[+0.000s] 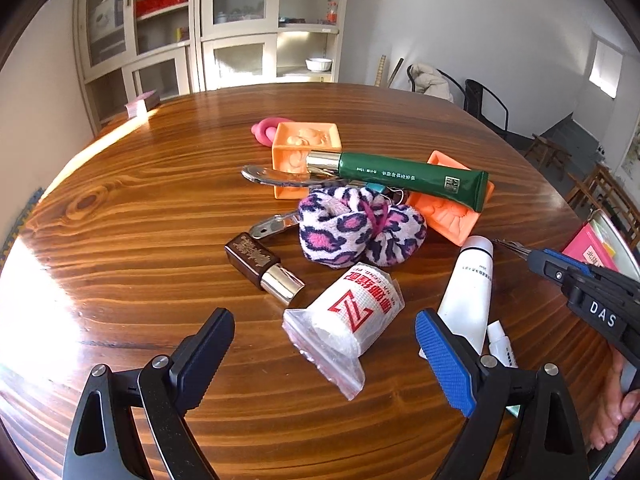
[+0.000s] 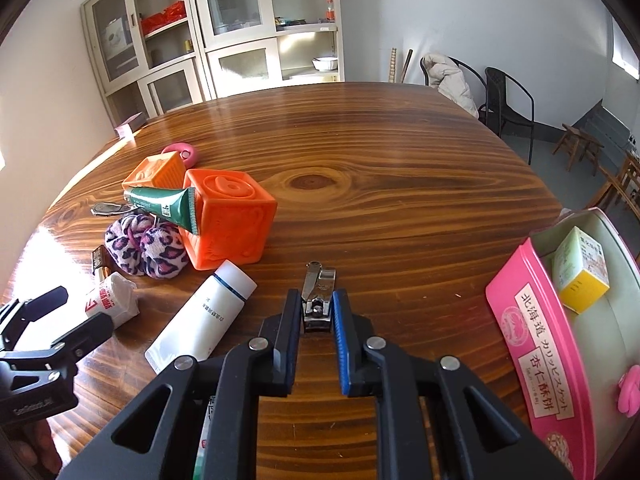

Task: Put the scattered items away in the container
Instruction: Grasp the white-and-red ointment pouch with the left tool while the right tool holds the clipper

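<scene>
Right tongs (image 2: 316, 320) clamped on the small steel nail clipper (image 2: 318, 294), lower centre of the right wrist view; clipper's rear end sits between the pads, tip pokes forward over the wooden surface (image 2: 400, 184). Can't tell if it's clear of the wood.

Left tongs (image 1: 324, 344) wide open, nothing held; the white bandage roll in a clear bag (image 1: 352, 316) lies between and just ahead of the fingers.

Pink biscuit tin (image 2: 536, 344) cut off at the right edge; holds a yellow-green carton (image 2: 580, 272); its far side is out of frame.

Partly hidden: the clear plastic spoon (image 1: 276, 176) under the green tube (image 1: 408, 174), metal piece behind the leopard-print scrunchie (image 1: 356, 228).

Room: cream glass-door cabinets (image 1: 208, 24) upper left, black chairs upper right.
</scene>
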### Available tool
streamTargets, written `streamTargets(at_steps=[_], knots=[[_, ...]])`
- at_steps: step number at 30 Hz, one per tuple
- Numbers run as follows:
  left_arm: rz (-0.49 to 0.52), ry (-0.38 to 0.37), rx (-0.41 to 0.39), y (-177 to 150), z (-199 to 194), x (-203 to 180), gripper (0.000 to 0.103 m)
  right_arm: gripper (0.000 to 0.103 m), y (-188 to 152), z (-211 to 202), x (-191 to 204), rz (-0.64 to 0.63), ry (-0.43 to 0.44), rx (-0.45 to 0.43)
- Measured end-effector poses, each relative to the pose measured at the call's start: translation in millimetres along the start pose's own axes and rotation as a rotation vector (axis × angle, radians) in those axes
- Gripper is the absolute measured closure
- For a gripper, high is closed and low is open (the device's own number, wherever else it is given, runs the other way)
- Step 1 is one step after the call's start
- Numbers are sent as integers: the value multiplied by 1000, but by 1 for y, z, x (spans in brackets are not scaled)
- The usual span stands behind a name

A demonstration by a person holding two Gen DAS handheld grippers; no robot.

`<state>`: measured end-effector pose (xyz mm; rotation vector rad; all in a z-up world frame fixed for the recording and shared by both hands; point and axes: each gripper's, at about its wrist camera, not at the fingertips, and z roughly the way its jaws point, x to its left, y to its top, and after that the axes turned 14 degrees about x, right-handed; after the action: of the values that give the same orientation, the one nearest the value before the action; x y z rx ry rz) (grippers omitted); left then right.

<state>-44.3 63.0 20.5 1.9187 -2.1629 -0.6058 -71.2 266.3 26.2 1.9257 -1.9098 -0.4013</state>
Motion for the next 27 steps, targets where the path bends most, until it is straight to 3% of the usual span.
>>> streamTargets(at_steps=[3, 7, 14, 23, 24, 25, 27], knots=[[-82, -10, 29, 7, 11, 3, 9, 86, -1, 0, -2, 3, 1, -1], [-137, 72, 25, 11, 17, 10, 9, 86, -2, 3, -2, -1, -6, 7], [-139, 158, 39, -1, 11, 35, 9, 86, -5, 4, -2, -6, -6, 18], [-120, 139, 12, -17, 1, 51, 11, 86, -8, 8, 3, -23, -8, 36], [-113, 124, 1, -17, -1, 49, 24, 86, -8, 8, 4, -25, -8, 38], [-106, 110, -10, -17, -3, 48, 44, 86, -9, 9, 4, -26, -9, 38], [-95, 82, -16, -16, -5, 45, 58, 86, -9, 9, 5, -26, -10, 39]])
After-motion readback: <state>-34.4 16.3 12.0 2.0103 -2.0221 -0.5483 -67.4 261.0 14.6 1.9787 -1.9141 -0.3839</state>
